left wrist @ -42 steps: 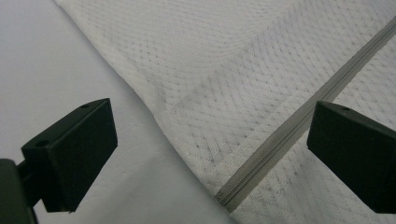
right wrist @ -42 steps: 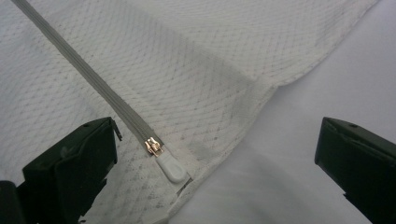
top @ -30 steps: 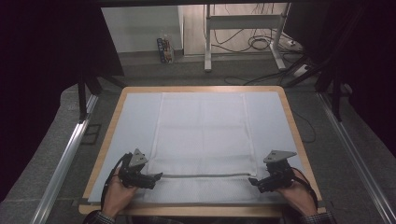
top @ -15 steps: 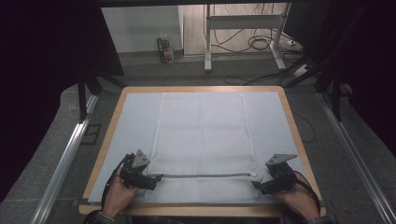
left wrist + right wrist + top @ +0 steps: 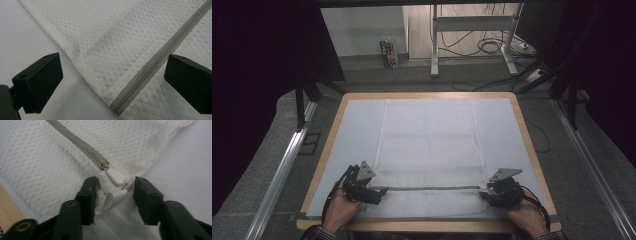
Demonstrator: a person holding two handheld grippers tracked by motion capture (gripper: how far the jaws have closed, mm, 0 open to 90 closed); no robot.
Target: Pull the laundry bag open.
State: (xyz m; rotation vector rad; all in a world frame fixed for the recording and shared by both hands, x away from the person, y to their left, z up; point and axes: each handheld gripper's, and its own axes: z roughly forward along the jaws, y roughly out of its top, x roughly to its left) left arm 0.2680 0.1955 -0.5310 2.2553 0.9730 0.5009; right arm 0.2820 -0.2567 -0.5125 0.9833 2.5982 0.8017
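While the high view hides it, we see 1 white zipper pull [image 5: 113, 176] between the closing, not-yet-touching right gripper [image 5: 115, 188]; the left gripper [image 5: 112, 75] is released over 1 mesh bag [image 5: 120, 37].

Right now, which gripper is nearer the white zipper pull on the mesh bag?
Right. The right gripper has the zipper pull between its jaws; the left gripper sits at the zipper's opposite end.

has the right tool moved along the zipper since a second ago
No. In the high view the right tool sits at the same end of the grey zipper, equally far from the table's wooden edge. Only its jaws have been closing.
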